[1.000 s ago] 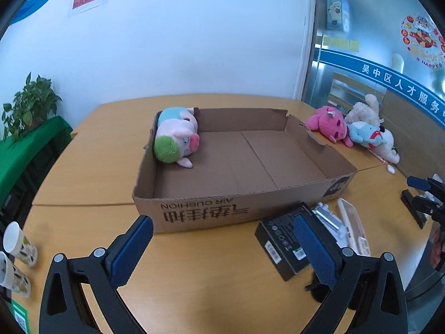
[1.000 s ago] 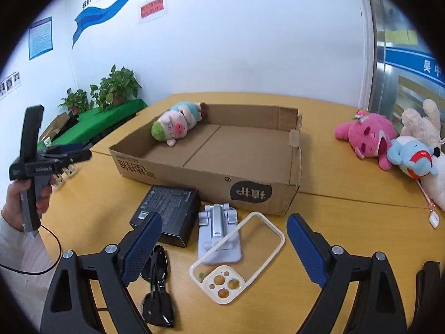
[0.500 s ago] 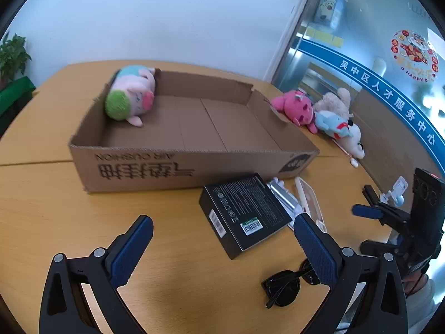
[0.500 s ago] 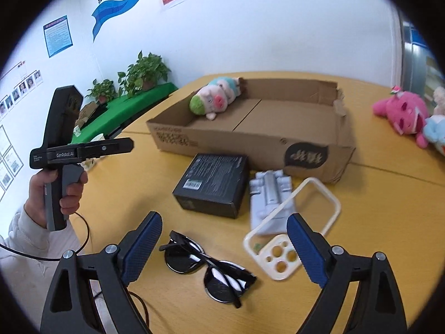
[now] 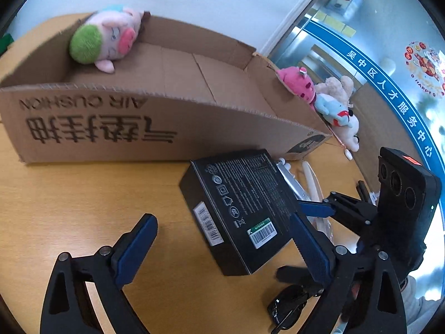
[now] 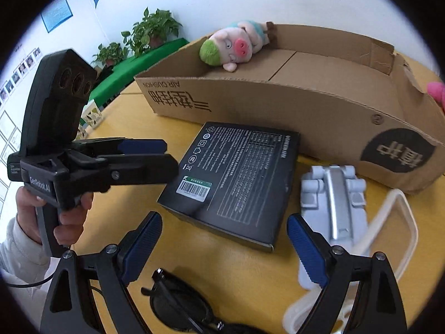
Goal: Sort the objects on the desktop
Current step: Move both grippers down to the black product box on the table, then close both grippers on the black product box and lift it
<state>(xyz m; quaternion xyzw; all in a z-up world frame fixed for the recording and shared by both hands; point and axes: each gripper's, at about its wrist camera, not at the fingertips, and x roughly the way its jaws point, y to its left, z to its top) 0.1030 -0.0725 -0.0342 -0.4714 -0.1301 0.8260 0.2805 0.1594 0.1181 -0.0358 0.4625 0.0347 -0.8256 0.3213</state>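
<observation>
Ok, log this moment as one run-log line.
left gripper: closing, nothing gripped | right gripper: open, empty | black box: on table | pig plush: in carton

Potted plants (image 6: 151,32) stand on a green-covered bench (image 6: 133,68); a blue-banded glass door (image 5: 375,64) stands at right.

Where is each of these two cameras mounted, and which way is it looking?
Left wrist view: sits on the left gripper, looking down at the black printed box; its jaws are closing, nothing clamped; the right gripper shows.
Right wrist view: sits on the right gripper, open, facing the same box; the left gripper and a hand show.
Shared: the box, brown cardboard tray, pink plush pig, black sunglasses.
</observation>
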